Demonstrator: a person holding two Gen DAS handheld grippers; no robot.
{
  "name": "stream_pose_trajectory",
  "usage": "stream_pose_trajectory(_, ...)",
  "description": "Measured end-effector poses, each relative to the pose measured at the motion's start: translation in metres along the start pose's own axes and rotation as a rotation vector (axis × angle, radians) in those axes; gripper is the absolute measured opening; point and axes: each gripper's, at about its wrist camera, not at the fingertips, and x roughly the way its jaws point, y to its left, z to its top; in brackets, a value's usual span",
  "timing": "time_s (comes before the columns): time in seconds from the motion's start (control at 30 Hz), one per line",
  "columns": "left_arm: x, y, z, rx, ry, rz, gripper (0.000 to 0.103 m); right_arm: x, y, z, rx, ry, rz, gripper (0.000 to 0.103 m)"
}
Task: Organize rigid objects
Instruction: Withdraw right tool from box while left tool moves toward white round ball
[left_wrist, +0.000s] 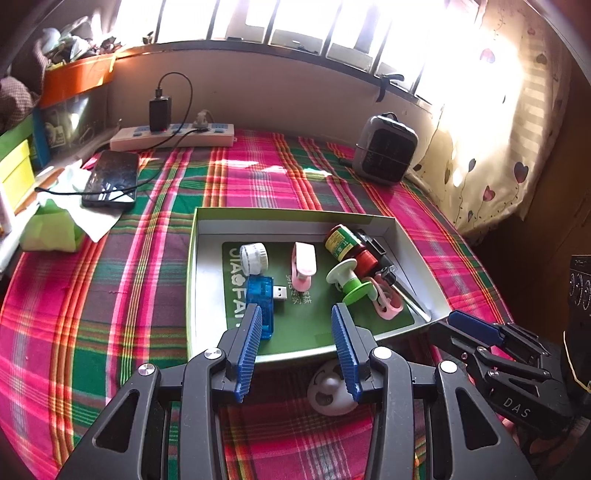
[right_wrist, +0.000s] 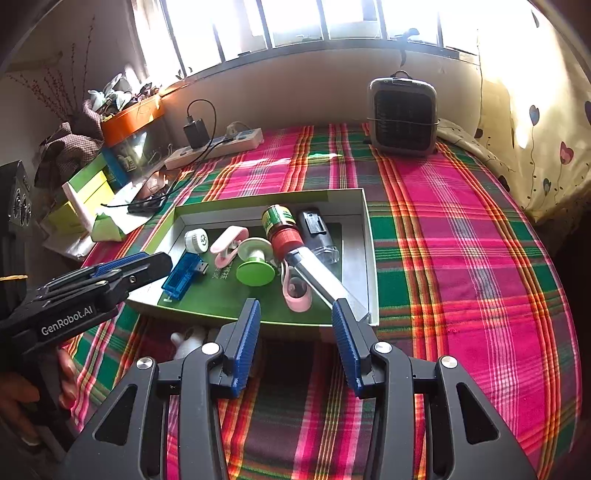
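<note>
Showing only leftward: black phone

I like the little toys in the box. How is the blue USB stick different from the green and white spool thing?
The blue USB stick is see-through blue and box-shaped; the spool is solid, with a round white disc and a round green disc. The stick lies flat near the tray's left side, with its metal plug pointing right; the spool lies tipped on its side in the middle, crowded by other things. Both sit inside the tray, and no claw touches them.

Left gripper and right gripper, fingers apart, empty.
</note>
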Motion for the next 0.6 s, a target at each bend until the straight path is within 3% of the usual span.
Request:
stream_pose_trajectory(0.23,-0.011,0.001,-0.023,-0.009,0.015,-0.049,0.039,-0.001,0.001,-0.016,0.002,0.023,0.01,0.042)
stream_pose_trajectory(0.33,-0.006,-0.004,-0.032,0.001,0.044,-0.075,0.044,-0.001,0.0,-0.022,0.01,0.03,0.017,0.042)
stream_pose_trajectory(0.6,0.013,-0.016,-0.04,0.018,0.095,-0.078,0.047,-0.002,-0.005,-0.03,0.026,0.039,0.02,0.042)
